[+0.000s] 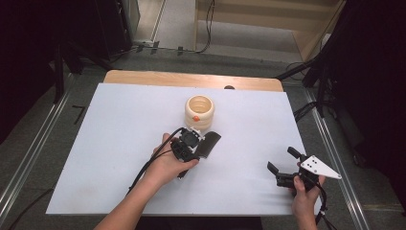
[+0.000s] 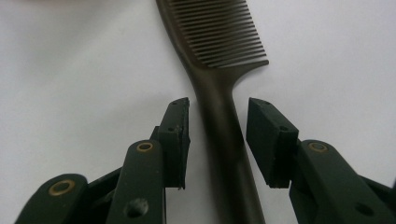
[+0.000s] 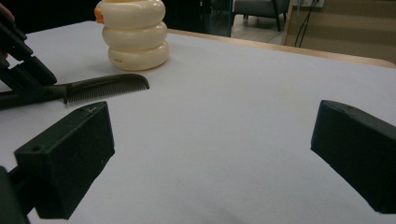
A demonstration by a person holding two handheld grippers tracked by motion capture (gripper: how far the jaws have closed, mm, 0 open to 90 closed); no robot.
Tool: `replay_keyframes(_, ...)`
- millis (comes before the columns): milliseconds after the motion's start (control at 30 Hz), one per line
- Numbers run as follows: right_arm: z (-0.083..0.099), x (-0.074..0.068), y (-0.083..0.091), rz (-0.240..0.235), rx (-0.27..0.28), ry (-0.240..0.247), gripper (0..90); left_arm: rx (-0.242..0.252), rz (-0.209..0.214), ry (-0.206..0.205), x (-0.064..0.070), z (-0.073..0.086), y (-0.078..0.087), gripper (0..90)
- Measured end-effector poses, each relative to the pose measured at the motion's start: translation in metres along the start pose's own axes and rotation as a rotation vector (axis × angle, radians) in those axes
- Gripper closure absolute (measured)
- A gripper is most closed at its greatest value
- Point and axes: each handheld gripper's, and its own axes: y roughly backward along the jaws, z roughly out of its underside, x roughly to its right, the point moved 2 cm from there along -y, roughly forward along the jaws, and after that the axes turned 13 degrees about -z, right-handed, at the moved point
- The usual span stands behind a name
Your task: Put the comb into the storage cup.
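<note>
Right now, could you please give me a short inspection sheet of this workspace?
Surface: white sheet over a wooden table, flat.
Job's things: dark comb lying flat; cream ringed holder upright beyond it.
Clutter: nothing seen.
Grippers: left gripper open, jaws either side of the comb handle, not touching; right gripper open, apart, over bare sheet.
Cables: black cable trails from the left gripper along the forearm.
Surroundings: metal rails, dark stands, floor cables.
</note>
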Motion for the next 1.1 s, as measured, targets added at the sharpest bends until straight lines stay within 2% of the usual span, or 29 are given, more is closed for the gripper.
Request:
replay_keyframes(167,0.0,0.0002,-0.0001,0.001,0.001,0.0,0.0,-0.017,-0.02,-0.02,0.0024,0.0002,-0.003,61.9)
replay_keyframes(400,0.0001,0.0001,-0.0001,0.0,0.001,-0.002,0.0,-0.024,-0.035,-0.017,0.0036,-0.0002,-0.0043,63.4)
replay_keyframes(500,0.0001,0.0002,-0.0003,0.001,0.001,-0.001,0.0,-0.03,-0.043,-0.002,0.0037,-0.0004,-0.0044,65.5)
replay_keyframes(633,0.0001,0.0003,-0.0003,0.001,0.0,0.0,0.0,-0.023,-0.047,0.002,0.0039,0.0001,-0.0046,71.4)
replay_keyframes(1100,0.0001,0.0003,-0.0005,0.009,-0.008,-0.004,0.0,0.009,-0.049,0.023,0.0048,0.0039,-0.0036,72.0)
